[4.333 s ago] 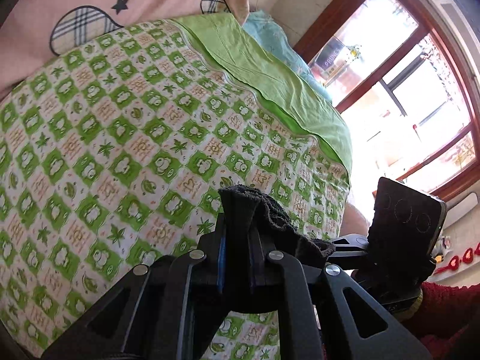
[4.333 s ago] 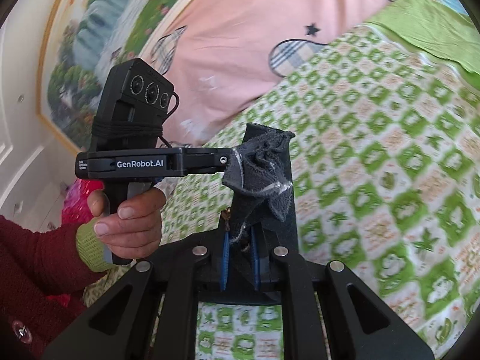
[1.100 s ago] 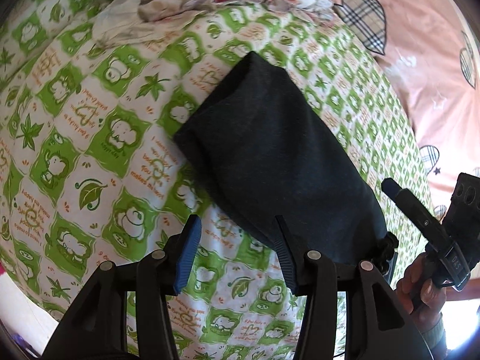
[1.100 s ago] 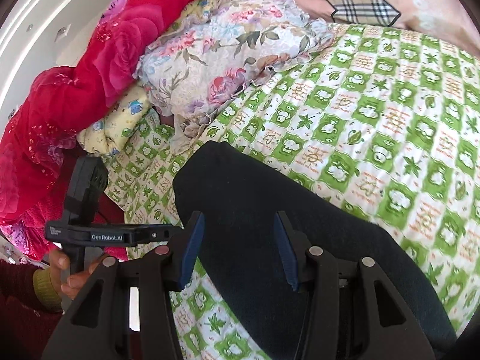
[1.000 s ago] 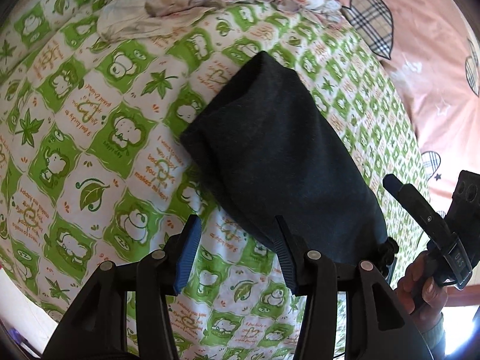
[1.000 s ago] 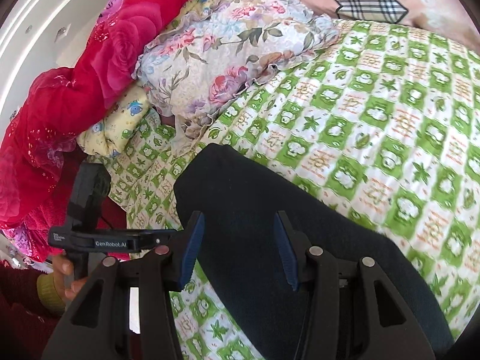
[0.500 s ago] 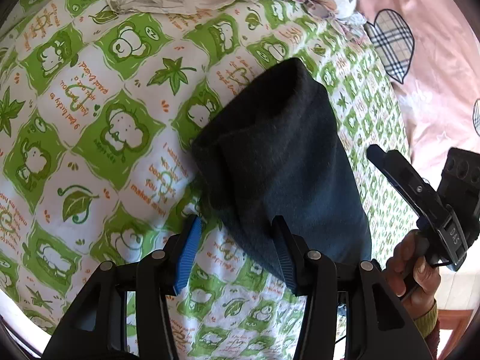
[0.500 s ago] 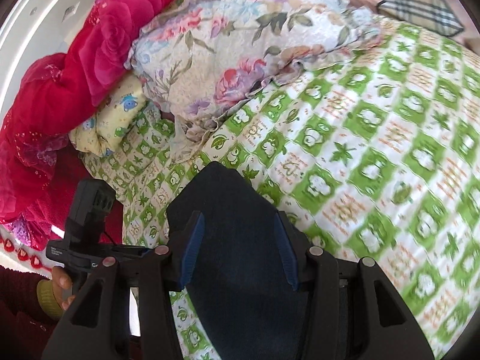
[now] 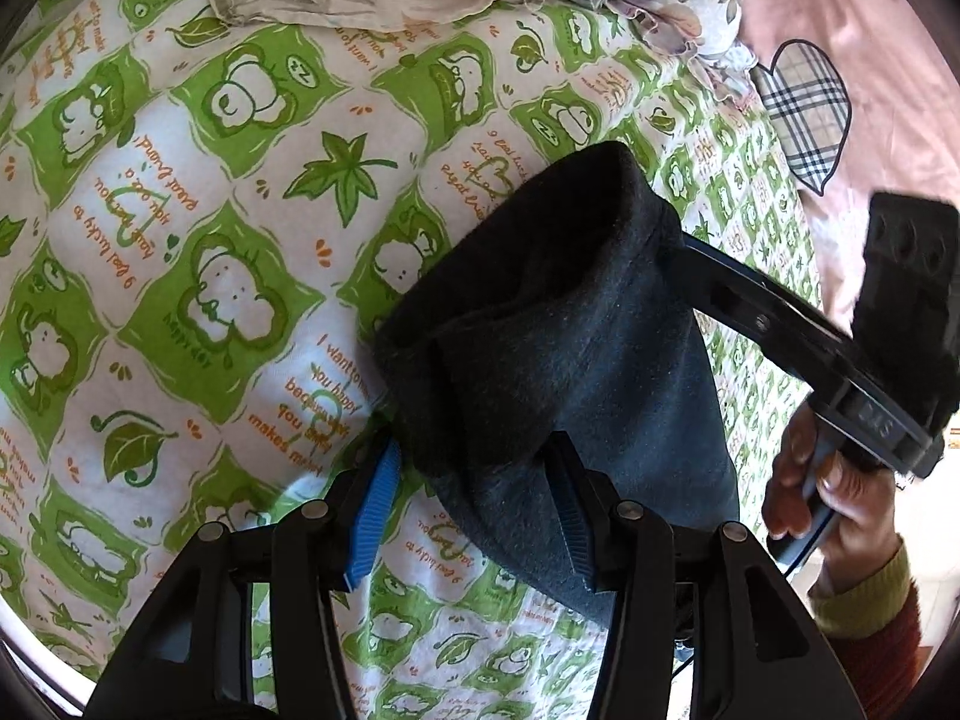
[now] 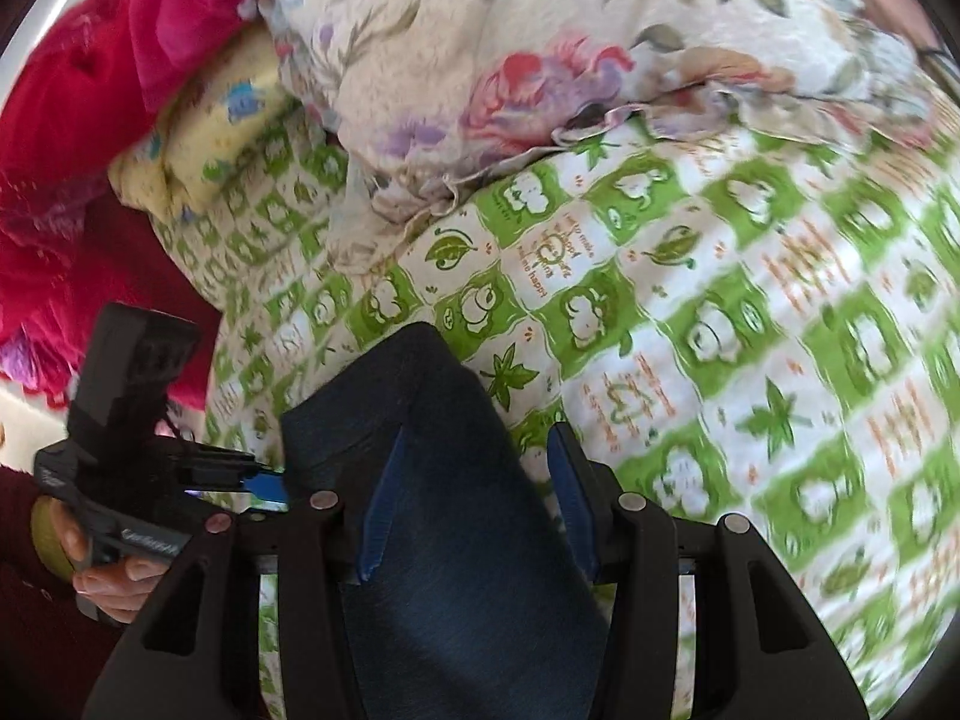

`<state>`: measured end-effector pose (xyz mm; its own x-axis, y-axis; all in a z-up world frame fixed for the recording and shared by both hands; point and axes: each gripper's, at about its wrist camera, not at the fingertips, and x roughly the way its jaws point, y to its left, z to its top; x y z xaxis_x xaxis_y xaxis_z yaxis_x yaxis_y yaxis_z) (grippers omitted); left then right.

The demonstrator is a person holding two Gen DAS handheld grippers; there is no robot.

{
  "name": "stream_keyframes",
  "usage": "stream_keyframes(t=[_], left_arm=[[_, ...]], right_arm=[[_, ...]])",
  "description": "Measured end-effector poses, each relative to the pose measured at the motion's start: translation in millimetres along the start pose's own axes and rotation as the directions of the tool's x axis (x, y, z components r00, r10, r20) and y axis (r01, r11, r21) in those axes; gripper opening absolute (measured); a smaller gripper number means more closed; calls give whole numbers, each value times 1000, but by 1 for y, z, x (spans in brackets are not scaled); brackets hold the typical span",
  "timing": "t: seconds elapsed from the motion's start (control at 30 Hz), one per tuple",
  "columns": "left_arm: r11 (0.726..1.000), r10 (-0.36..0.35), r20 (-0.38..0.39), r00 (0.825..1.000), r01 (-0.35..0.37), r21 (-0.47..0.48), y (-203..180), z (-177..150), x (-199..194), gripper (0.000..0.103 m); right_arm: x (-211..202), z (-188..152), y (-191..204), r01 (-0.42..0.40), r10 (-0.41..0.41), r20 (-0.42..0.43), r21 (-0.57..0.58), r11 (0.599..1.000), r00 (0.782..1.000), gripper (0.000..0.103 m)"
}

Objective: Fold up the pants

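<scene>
While the dark pants (image 9: pixel 576 336) lay in a narrow folded strip on the green-and-white patterned bed (image 9: pixel 198 228), their far end stood raised in a loose hump near the floral pillow (image 10: pixel 540 66). The left tool (image 9: pixel 474 516) straddled the near edge of the cloth with its 2 blue-padded fingers apart; fabric sat between them, but the pads did not look pressed on it. The right tool (image 10: pixel 474 516) hung over the strip from the other side, jaws likewise apart with cloth between and nothing clamped. In the left view its fingers reached in against the far side of the hump.

The step in hand looked like taking hold of the end for the next fold. To do it well, both tools should bite all layers at matching corners of the same edge, close fully before lifting, then carry the end level so the strip does not twist or slide on the bed.
</scene>
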<state>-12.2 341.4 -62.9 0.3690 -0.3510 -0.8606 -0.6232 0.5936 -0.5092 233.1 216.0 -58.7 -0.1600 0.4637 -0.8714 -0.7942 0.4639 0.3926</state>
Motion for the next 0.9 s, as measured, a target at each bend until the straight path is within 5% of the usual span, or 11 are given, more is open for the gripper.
stream_keyframes(t=[0.27, 0.4, 0.73, 0.9], left_arm=[[1000, -16, 14, 1000, 16, -15, 2, 2, 3, 49], [1000, 2, 33, 999, -2, 13, -3, 3, 3, 32], [998, -33, 64, 997, 29, 58, -28, 3, -15, 21], [985, -58, 102, 993, 40, 167, -69, -2, -40, 19]], right_arm=[[25, 16, 9, -8, -3, -97, -110, 994, 995, 48], [26, 14, 13, -6, -5, -91, -118, 993, 996, 31], [-19, -3, 13, -61, 63, 54, -42, 997, 997, 20], [-67, -21, 9, -93, 90, 187, 8, 996, 978, 19]])
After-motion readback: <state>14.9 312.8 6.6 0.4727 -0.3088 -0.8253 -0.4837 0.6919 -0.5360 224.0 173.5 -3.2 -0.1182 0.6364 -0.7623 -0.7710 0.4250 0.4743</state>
